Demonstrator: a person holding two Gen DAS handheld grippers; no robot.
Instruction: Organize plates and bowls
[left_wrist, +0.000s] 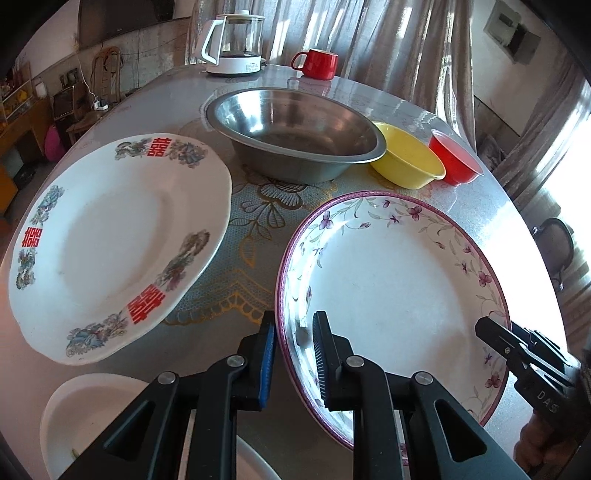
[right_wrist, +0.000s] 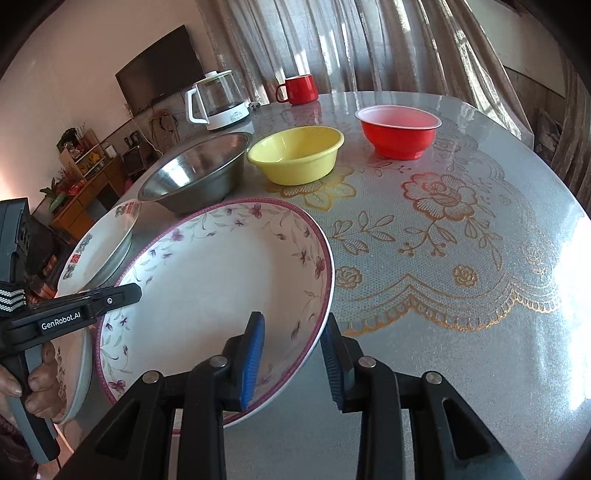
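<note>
A white plate with a purple rim and small flowers (left_wrist: 388, 288) is held between both grippers, tilted a little above the table. My left gripper (left_wrist: 293, 350) is shut on its left rim, one pad inside the plate and one outside. My right gripper (right_wrist: 293, 350) is shut on the opposite rim of the same plate (right_wrist: 214, 288). It shows at the right edge of the left wrist view as the right gripper (left_wrist: 484, 326). The left gripper (right_wrist: 127, 291) enters the right wrist view from the left, in a person's hand.
A white plate with red characters (left_wrist: 110, 243) lies to the left. Behind stand a steel bowl (left_wrist: 295, 129), a yellow bowl (left_wrist: 410, 158) and a red bowl (left_wrist: 456, 158). A kettle (left_wrist: 236, 40) and red mug (left_wrist: 316, 62) are at the back. Another white dish (left_wrist: 74, 413) sits near the front left.
</note>
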